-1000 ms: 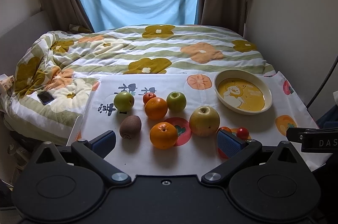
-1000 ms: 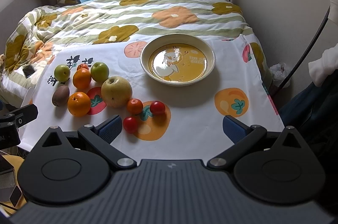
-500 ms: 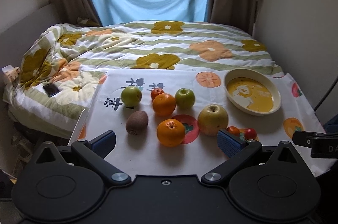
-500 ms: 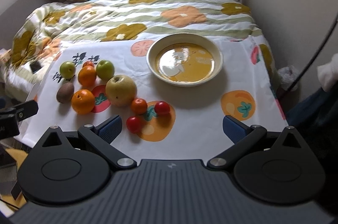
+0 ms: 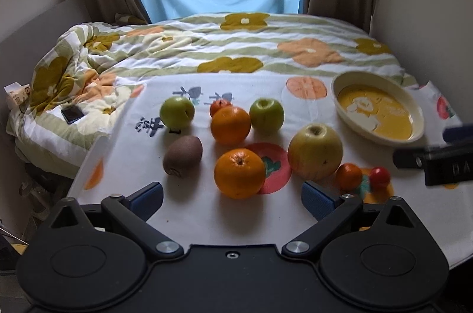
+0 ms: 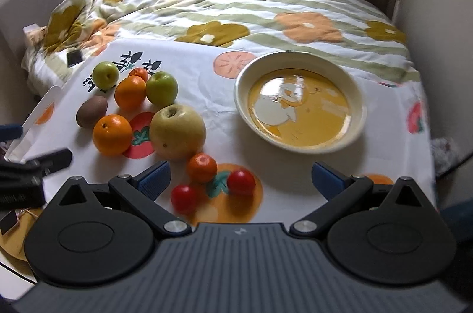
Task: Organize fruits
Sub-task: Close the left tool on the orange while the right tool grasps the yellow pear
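Fruit lies on a printed white cloth: a big yellow apple (image 5: 315,155) (image 6: 177,131), two oranges (image 5: 239,173) (image 5: 230,125), two green apples (image 5: 176,112) (image 5: 266,116), a kiwi (image 5: 183,155), small tangerines (image 6: 202,167) and two red tomatoes (image 6: 241,182) (image 6: 184,198). A cream bowl (image 6: 353,89) with a yellow inside stands empty to the right; it also shows in the left wrist view (image 5: 414,112). My left gripper (image 5: 232,196) is open and empty, just before the near orange. My right gripper (image 6: 241,180) is open and empty over the tomatoes.
The cloth covers a small table (image 5: 127,165) against a bed with a flowered quilt (image 5: 236,47). A phone (image 5: 72,114) lies on the quilt at the left. A wall runs along the right. The table's left edge drops off beside the kiwi.
Both grippers have moved forward and lower toward the fruit. The right gripper has come closer to the tomatoes and bowl. No fruit has moved; both grippers stay open.
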